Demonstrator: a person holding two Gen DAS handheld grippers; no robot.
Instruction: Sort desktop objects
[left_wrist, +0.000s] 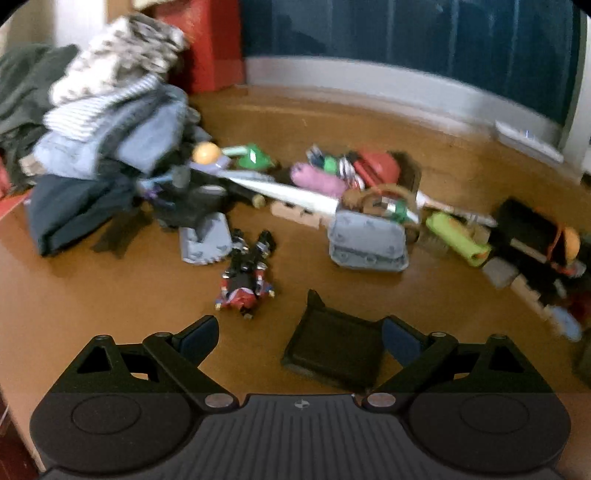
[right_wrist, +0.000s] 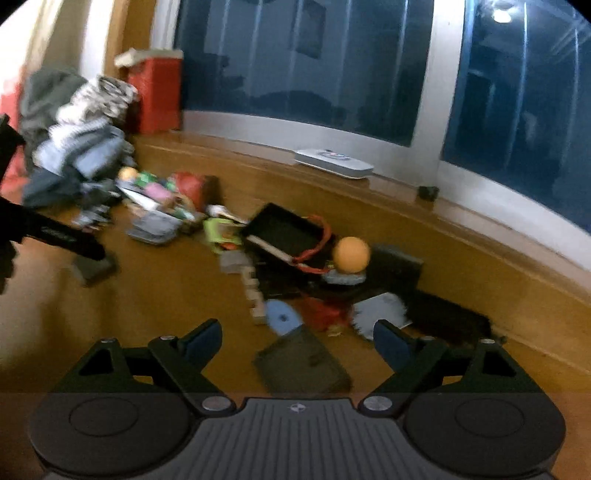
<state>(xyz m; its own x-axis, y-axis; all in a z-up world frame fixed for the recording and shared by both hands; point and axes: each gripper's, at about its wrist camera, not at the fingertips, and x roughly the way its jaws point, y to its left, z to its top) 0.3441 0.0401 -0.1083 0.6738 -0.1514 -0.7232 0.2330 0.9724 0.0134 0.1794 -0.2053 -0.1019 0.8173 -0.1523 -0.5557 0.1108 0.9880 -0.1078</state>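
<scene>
the black two-finger left gripper (left_wrist: 299, 339) hangs with its blue-padded jaws spread wide, gripping nothing. the matching black right gripper (right_wrist: 297, 341) is likewise spread and empty.

Home room: folded clothes pile (left_wrist: 107, 122), scattered toys (action figure (left_wrist: 245, 273)) on wooden desk (left_wrist: 110, 295), window (right_wrist: 303, 62).

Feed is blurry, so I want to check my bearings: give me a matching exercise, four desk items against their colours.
Things:
1. toy figure lying in front of the left gripper
2. pouch
3. ball on the black pile
4. box by the window

Colours:
A. orange
B. grey-blue
C. red
D. black and red

Pairs: 1-D, 2-B, 3-A, 4-C
</scene>
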